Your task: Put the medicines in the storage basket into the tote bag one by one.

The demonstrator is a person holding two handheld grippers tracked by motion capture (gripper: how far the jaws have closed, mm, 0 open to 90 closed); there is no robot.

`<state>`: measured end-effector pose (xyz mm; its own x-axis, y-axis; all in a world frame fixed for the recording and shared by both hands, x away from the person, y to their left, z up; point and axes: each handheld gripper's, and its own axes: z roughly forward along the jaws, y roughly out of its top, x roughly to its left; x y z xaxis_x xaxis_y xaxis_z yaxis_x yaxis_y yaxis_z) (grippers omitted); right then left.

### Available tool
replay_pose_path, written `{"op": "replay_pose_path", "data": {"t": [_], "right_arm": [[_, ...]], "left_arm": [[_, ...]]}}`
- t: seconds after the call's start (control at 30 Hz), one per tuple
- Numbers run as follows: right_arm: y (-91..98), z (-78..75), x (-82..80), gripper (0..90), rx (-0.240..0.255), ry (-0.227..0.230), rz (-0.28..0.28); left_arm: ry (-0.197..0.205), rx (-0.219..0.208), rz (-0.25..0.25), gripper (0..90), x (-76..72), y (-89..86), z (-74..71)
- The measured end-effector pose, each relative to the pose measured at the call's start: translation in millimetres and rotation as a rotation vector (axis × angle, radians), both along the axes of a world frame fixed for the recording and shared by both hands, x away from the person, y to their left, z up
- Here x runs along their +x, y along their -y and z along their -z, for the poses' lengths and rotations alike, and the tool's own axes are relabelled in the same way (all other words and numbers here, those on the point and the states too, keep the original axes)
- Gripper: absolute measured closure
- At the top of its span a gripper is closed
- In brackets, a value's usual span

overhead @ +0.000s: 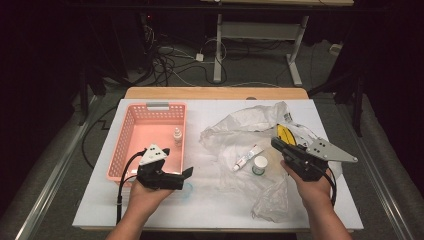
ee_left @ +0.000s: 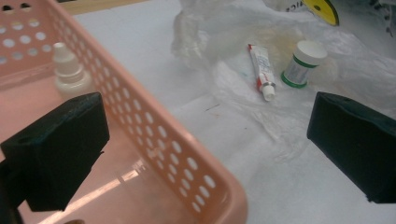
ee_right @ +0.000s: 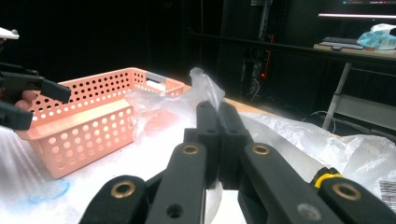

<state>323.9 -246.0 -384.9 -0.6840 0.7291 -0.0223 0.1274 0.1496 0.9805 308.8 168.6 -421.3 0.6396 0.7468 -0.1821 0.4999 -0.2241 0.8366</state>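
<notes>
Left tool [overhead: 186,172]: jaws wide apart with nothing between them, held low at the near right corner of the pink basket [overhead: 131,131], pointing right across the counter [overhead: 210,200]. Right tool [overhead: 276,142]: jaws pressed together; the right gripper view shows their black pads meeting with crumpled clear bag [ee_right: 299,135] around them, though whether film is pinched there cannot be told. The high view places this tool over the right side of the bag [overhead: 235,131], aimed up and left. Tube [overhead: 247,157]: white with red print, lying flat on the bag, well apart from the left tool and near the right tool, just beside the small white jar [overhead: 259,164]. In the left gripper view the tube [ee_left: 260,70] lies ahead between the two jaws, long axis running away from the camera, white cap at the near end; in the high view that cap end points down-left. Jar [ee_left: 302,63]: upright, green band at the base, white lid. Dropper bottle [overhead: 177,136]: upright inside the basket near its right wall; the left gripper view shows it [ee_left: 69,72] behind the left jaw. Yellow disc [overhead: 285,134]: on the bag, beside the right tool. The right gripper view adds the basket's perforated side [ee_right: 93,121] and the left tool [ee_right: 21,98] at far left.
</notes>
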Motion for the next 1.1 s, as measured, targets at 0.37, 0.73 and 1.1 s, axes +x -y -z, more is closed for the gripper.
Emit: {"op": "replay_pose_path", "data": {"t": [0.37, 0.73, 1.1], "right_arm": [[0.9, 1.2, 0.2, 90.0, 0.003, -0.008, 0.0], [2.2, -0.3, -0.6, 90.0, -0.001, 0.003, 0.001], [3.1, -3.4, -2.2, 90.0, 0.004, 0.01, 0.004]], "left_arm": [[-0.022, 0.0, -0.106, 0.0, 3.8, -42.1, 5.5], [-0.018, 0.003, -0.152, 0.0, 2.8, -58.3, 3.5], [-0.005, -0.026, -0.137, 0.0, 8.5, -51.6, -9.2]]}}
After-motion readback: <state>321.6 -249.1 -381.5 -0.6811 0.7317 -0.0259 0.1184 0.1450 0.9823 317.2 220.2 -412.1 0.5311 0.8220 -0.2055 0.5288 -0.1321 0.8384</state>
